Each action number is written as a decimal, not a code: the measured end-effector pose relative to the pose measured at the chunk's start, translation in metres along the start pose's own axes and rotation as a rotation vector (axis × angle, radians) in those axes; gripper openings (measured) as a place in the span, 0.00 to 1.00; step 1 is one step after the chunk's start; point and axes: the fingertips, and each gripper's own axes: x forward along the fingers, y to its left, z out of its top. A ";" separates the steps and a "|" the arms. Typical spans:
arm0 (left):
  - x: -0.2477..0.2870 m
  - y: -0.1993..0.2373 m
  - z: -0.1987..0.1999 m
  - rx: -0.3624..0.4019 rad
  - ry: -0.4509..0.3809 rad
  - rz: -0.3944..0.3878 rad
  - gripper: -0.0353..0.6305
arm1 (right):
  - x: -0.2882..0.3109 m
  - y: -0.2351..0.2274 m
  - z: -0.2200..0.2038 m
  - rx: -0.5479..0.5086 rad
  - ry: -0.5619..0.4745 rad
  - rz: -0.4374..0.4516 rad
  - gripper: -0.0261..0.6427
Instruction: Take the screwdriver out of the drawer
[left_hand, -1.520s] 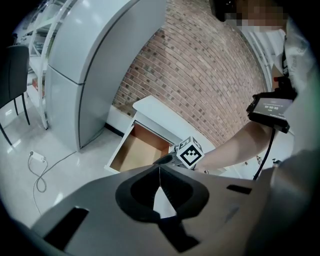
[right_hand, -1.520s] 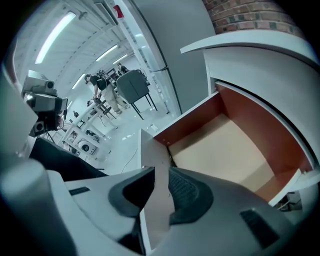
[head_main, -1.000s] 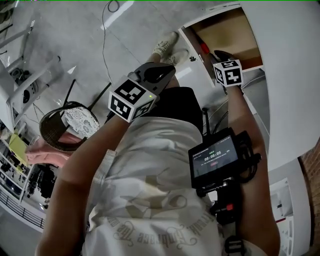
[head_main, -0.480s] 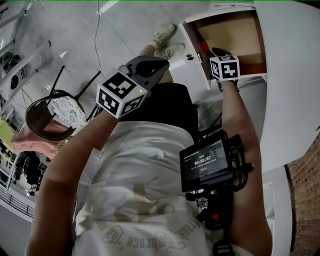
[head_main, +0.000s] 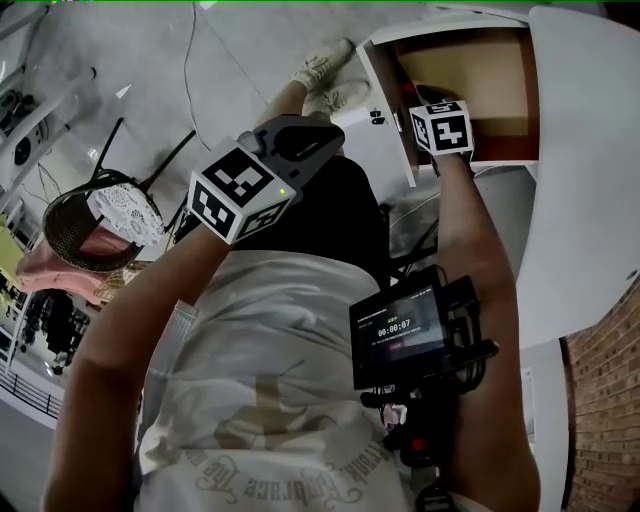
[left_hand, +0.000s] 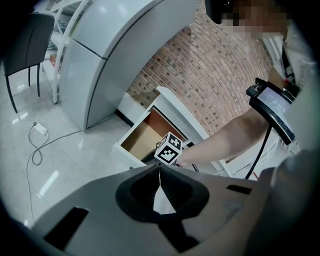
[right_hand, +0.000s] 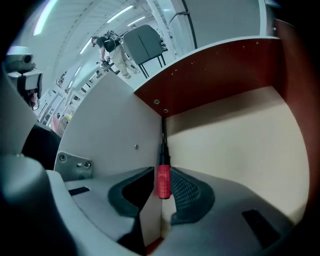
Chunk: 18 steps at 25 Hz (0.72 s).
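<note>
The screwdriver (right_hand: 164, 181) has a red handle and a black shaft. It lies inside the open drawer (right_hand: 235, 140), tight against its left side wall. My right gripper (right_hand: 162, 176) points steeply down into the drawer, jaws open, one on each side of the red handle. In the head view its marker cube (head_main: 443, 128) sits over the drawer (head_main: 480, 80) and hides the jaws. My left gripper (left_hand: 159, 170) hangs in front of my torso, shut on nothing, fingertips meeting. Its marker cube (head_main: 240, 190) shows at centre left.
The drawer belongs to a white curved cabinet (head_main: 580, 150) that stands by a brick wall (left_hand: 200, 75). A screen (head_main: 400, 325) is strapped to my right forearm. A wicker basket (head_main: 90, 230) and a cable (left_hand: 37, 145) are on the floor to the left, shoes (head_main: 325, 75) beside the drawer.
Both grippers have sunk a little. The right one has gone deeper into the drawer. The left one stays in front of my torso.
</note>
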 end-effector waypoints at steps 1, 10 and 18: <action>0.001 -0.001 -0.001 -0.003 -0.002 -0.002 0.09 | 0.002 0.001 -0.002 0.001 0.003 0.012 0.19; -0.013 0.004 0.019 -0.054 -0.055 0.005 0.09 | 0.003 0.006 -0.002 -0.006 0.058 0.092 0.22; -0.013 0.012 0.029 -0.089 -0.076 -0.002 0.09 | 0.008 0.006 -0.001 -0.083 0.111 0.129 0.22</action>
